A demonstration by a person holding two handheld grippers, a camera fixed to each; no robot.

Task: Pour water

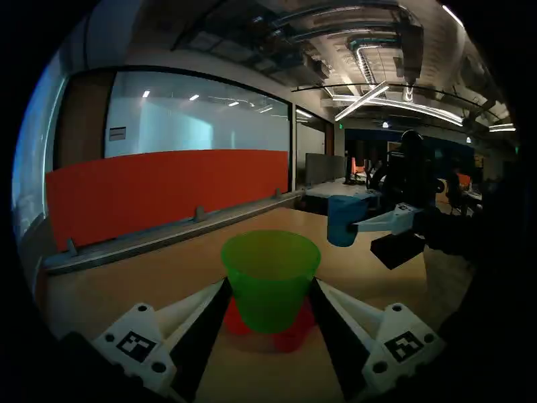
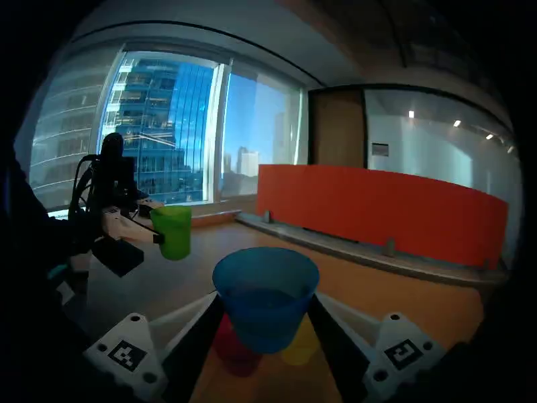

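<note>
Left gripper view: the left gripper is closed to the width of a green cup. Both fingers press on the cup's sides, and the cup stands upright, mouth up, above the wooden table.

Off to the right the right gripper carries a blue cup, upright and clear of the table. The two cups are apart.

Right gripper view: the fingers are narrowed the same way onto the blue cup. A darker band inside may be water, though the level is hard to judge.

A red object and a yellow object lie on the table below it, partly hidden. An orange panel runs along the table's far edge.
</note>
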